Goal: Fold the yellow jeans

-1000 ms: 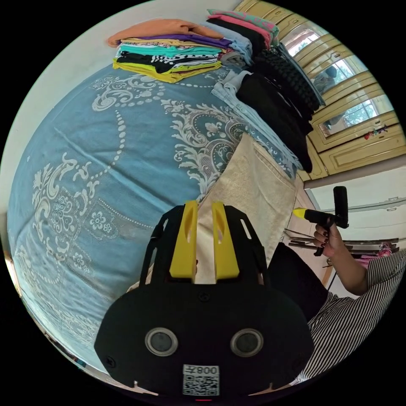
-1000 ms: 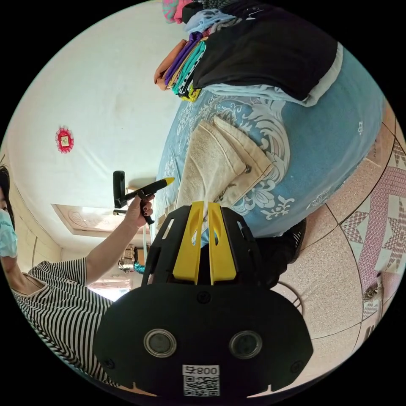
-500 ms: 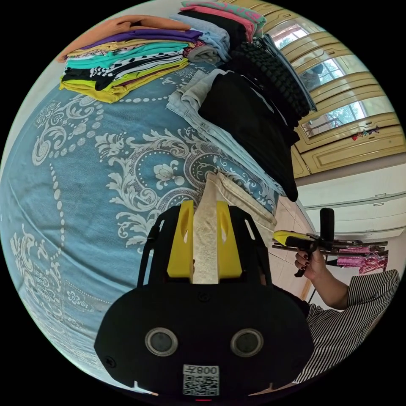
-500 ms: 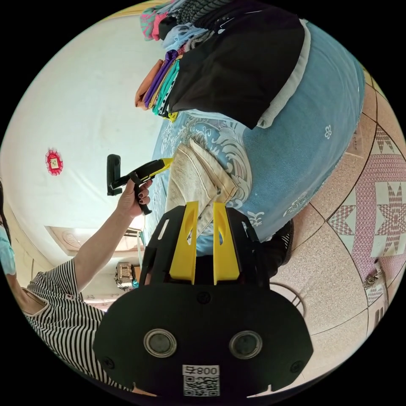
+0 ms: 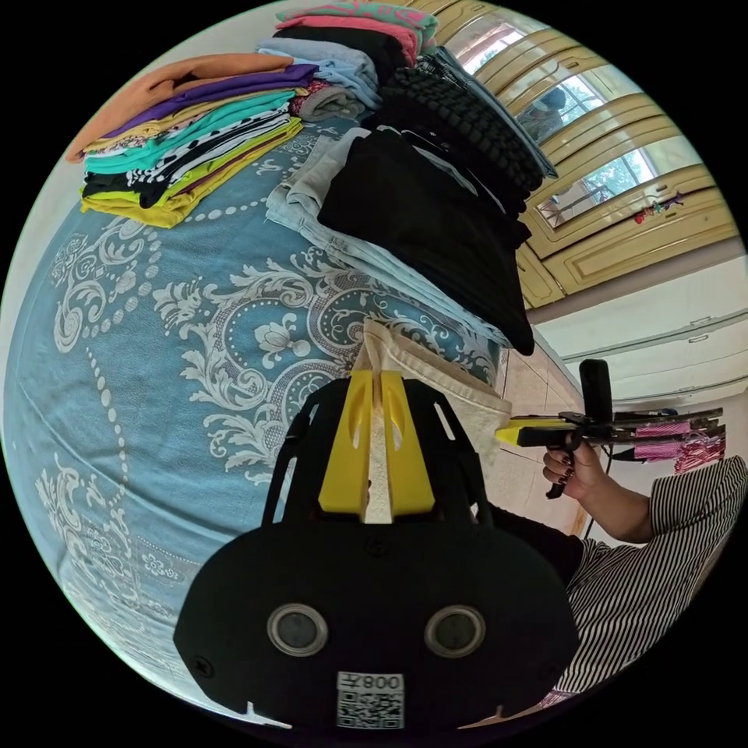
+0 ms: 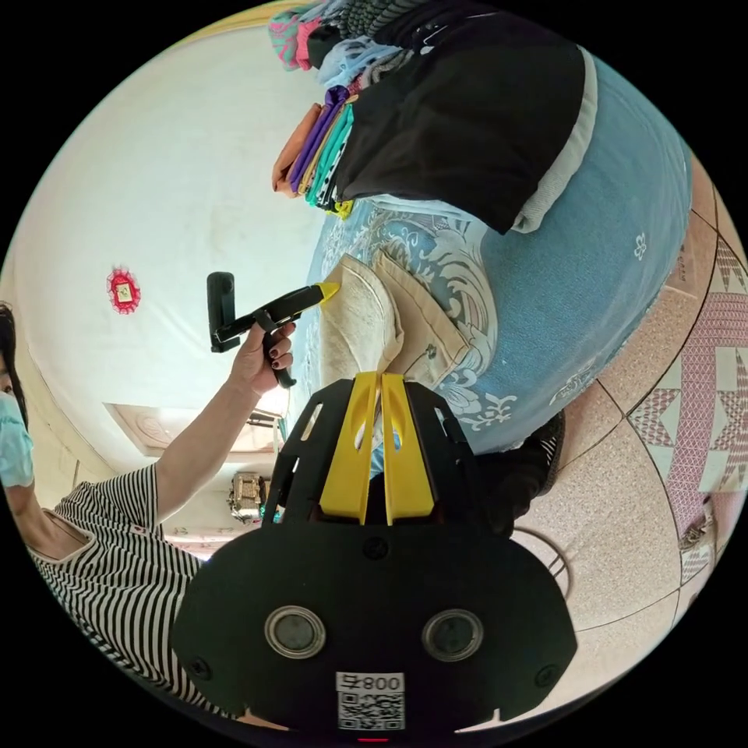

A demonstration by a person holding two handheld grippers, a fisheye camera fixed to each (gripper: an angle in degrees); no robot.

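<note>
On the far left of the blue bedspread (image 5: 156, 327), in the left gripper view, sits a stack (image 5: 187, 148) of bright folded clothes. Right of it lie pale blue denim and a black garment (image 5: 436, 226), with more folded clothes behind. Nearer, at the bed's right edge, are the jeans (image 5: 444, 389), pale cream-yellow and bundled into a thick folded packet.

The left gripper (image 5: 377, 389) has its yellow jaws pinched on a raised edge of the jeans, with cloth standing up between them. A second ago the jeans spread as a wide flat panel beyond these jaws; now they show as a narrower, doubled packet lying closer to the black garment. Much of that shift is the camera's own swing, but the change in the cloth's shape reads as a fold carried over. Half a second ago a broad strip of cloth filled the jaw gap; now the jaws stand nearer together on a thinner edge.

Further right, the person's hand (image 5: 573, 471) holds the right gripper (image 5: 514, 432) just off the packet's near corner. In the right gripper view its jaws (image 6: 382, 389) are nearly closed with nothing between them, the jeans (image 6: 389, 327) lying beyond, waistband button showing. There the left gripper (image 6: 327, 292) touches the packet's far corner.

I judge the fold nearly done; setting down and smoothing remain.
</note>
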